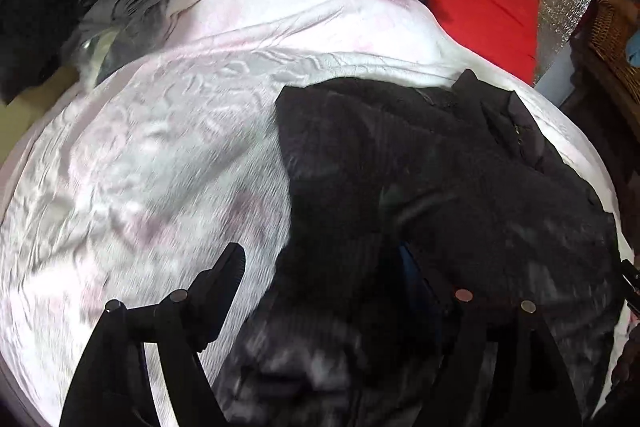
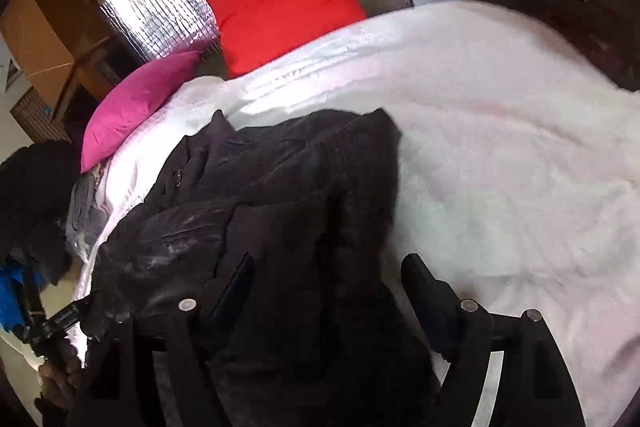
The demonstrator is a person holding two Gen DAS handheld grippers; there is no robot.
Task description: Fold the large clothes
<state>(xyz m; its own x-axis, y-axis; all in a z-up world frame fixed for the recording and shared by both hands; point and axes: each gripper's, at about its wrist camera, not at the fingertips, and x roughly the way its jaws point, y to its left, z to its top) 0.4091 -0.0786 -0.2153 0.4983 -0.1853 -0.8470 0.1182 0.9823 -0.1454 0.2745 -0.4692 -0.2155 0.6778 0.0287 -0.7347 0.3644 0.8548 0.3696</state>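
Both tools stood spread wide, pinching nothing: the left gripper [image 1: 320,263] and right gripper [image 2: 330,267] hung over the black jacket's [image 2: 288,195] near hem. The jacket lay crumpled mid-bed; bare white bedspread [image 2: 500,147] stretched on both sides

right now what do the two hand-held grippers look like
Both hand-held grippers, left and right, are matte black, each with two long tapering fingers on angular linkage arms. Round silver pivot pins mark the joints, and the finger pads look dark blue.
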